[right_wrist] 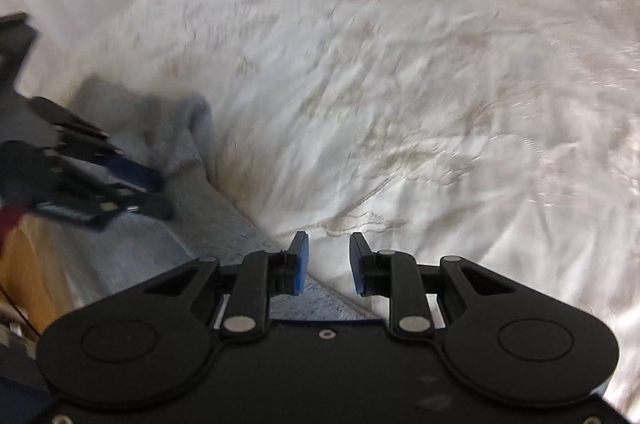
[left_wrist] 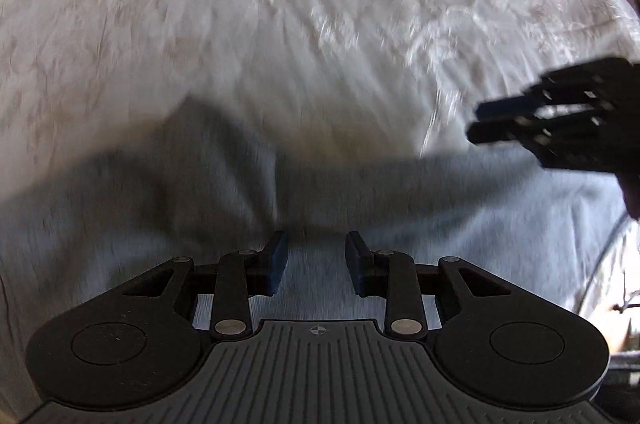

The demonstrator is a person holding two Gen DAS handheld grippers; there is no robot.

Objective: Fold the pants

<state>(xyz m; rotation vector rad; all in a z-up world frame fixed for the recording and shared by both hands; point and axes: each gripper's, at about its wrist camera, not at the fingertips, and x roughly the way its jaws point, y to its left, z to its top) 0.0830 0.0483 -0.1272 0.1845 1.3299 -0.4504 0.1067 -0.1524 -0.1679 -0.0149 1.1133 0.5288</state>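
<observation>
With the grey pants (left_wrist: 160, 192) spread on the white bedsheet (left_wrist: 320, 4), the left gripper (left_wrist: 316, 256) and right gripper (right_wrist: 329, 260) hover empty, jaws apart, seemingly between folds, next needing an edge pinched.

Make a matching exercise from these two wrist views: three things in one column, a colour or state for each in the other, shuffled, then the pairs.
Things:
1. pants
2. bedspread
3. left gripper

Descriptions:
A. white, wrinkled, faint pattern
B. jaws apart, nothing pinched, over grey cloth
C. light grey, lying on the bed

Pairs: 1-C, 2-A, 3-B
</observation>
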